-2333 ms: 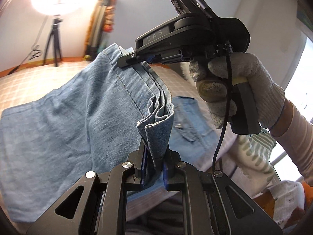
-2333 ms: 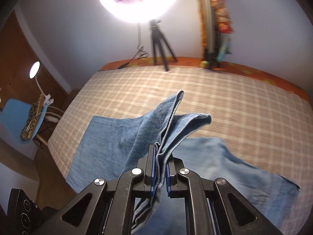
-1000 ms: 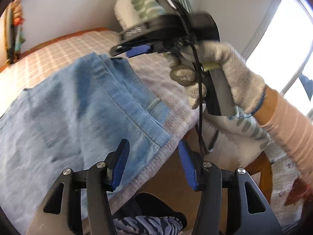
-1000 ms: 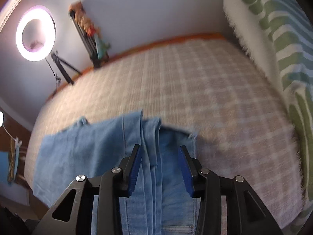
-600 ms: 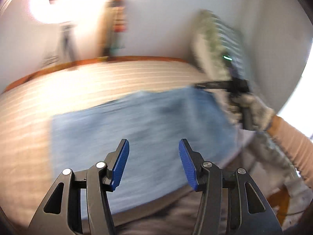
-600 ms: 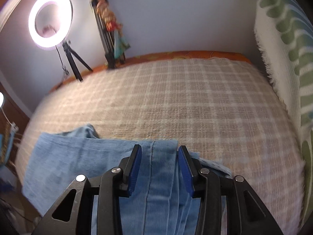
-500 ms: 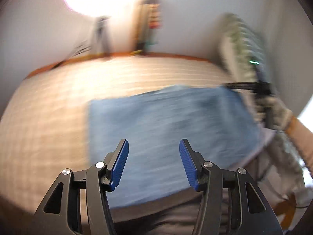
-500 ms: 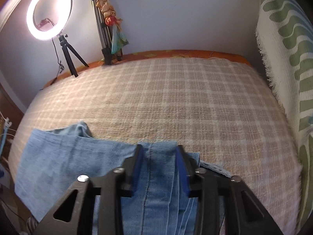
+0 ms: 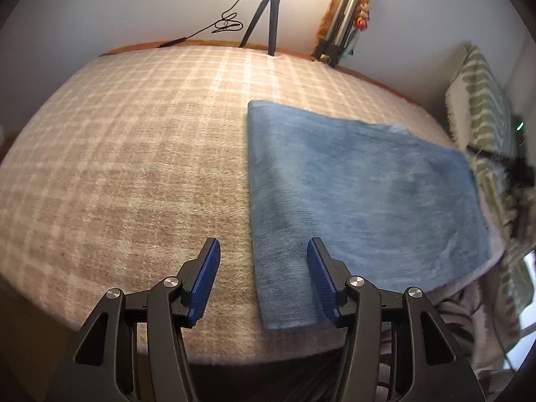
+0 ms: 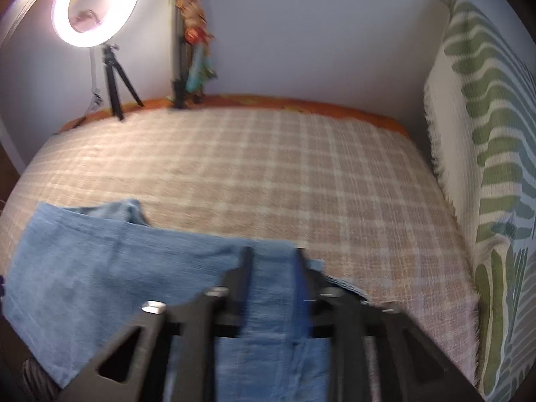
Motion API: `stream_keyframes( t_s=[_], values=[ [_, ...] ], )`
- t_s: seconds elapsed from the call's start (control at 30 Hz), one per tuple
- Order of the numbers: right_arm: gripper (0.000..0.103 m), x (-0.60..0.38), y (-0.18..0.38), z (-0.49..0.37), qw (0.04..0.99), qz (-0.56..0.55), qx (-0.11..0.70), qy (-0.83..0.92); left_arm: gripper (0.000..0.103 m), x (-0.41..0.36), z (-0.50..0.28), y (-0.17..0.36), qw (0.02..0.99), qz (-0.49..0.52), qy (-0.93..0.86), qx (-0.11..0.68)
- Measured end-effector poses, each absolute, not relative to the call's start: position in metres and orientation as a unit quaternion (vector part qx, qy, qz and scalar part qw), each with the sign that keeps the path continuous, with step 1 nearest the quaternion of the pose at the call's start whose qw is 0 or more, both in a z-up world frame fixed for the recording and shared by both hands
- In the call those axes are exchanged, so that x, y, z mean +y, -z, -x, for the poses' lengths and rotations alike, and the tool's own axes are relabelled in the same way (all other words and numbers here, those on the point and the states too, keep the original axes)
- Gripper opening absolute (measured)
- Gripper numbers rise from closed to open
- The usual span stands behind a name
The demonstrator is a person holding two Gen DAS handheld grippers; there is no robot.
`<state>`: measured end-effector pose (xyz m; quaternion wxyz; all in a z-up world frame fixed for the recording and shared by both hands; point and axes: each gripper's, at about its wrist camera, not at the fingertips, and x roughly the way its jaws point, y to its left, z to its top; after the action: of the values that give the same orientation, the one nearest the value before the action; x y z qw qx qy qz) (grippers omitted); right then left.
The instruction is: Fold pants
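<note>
Both tools were clamped on a bunched edge of the pants (image 9: 361, 194) a couple of seconds ago; now the denim lies flat as a folded rectangle on the checked bed (image 9: 134, 154), near its front right edge. The left tool (image 9: 261, 278) has let go and swung to the fold's left corner, released, with that edge between its pads but untouched. The right tool (image 10: 273, 281) has just been reopening over the waistband end; that fold looks finished, another probably next.

Left claw over folded pants on bed

We see the left claw (image 9: 263, 261) open and empty above the near left corner of the folded pants (image 9: 361, 187), flat on the plaid bed (image 9: 134, 154).
</note>
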<state>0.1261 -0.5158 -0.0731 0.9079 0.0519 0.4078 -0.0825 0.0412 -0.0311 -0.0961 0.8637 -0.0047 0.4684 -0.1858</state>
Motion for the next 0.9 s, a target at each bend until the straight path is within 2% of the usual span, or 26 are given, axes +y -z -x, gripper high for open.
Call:
stream_keyframes(
  t_s=[0.1, 0.2, 0.3, 0.43, 0.47, 0.83, 0.9],
  values=[
    [0.037, -0.488, 0.058, -0.122, 0.916, -0.029, 0.395, 0.059, 0.054, -0.035, -0.032, 0.108, 0.87, -0.053, 0.165, 0.462],
    [0.038, -0.459, 0.051, -0.125, 0.919, -0.019, 0.393, 0.021, 0.056, -0.029, -0.027, 0.114, 0.873, -0.06, 0.171, 0.453],
    [0.039, -0.429, 0.045, -0.132, 0.917, -0.03, 0.397, -0.029, 0.055, -0.015, -0.028, 0.109, 0.87, -0.005, 0.179, 0.459],
    [0.057, -0.377, 0.036, -0.14, 0.909, -0.033, 0.403, -0.103, 0.053, -0.001, -0.027, 0.1, 0.862, 0.062, 0.203, 0.46],
    [0.059, -0.365, 0.034, -0.141, 0.907, -0.033, 0.403, -0.116, 0.053, -0.002, -0.028, 0.1, 0.86, 0.064, 0.205, 0.463],
    [0.064, -0.233, 0.041, -0.187, 0.864, -0.038, 0.453, -0.218, 0.05, -0.003, -0.038, 0.113, 0.84, 0.131, 0.213, 0.481],
    [0.064, -0.214, 0.047, -0.197, 0.856, -0.035, 0.465, -0.223, 0.044, -0.003, -0.039, 0.115, 0.837, 0.14, 0.215, 0.483]
  ],
)
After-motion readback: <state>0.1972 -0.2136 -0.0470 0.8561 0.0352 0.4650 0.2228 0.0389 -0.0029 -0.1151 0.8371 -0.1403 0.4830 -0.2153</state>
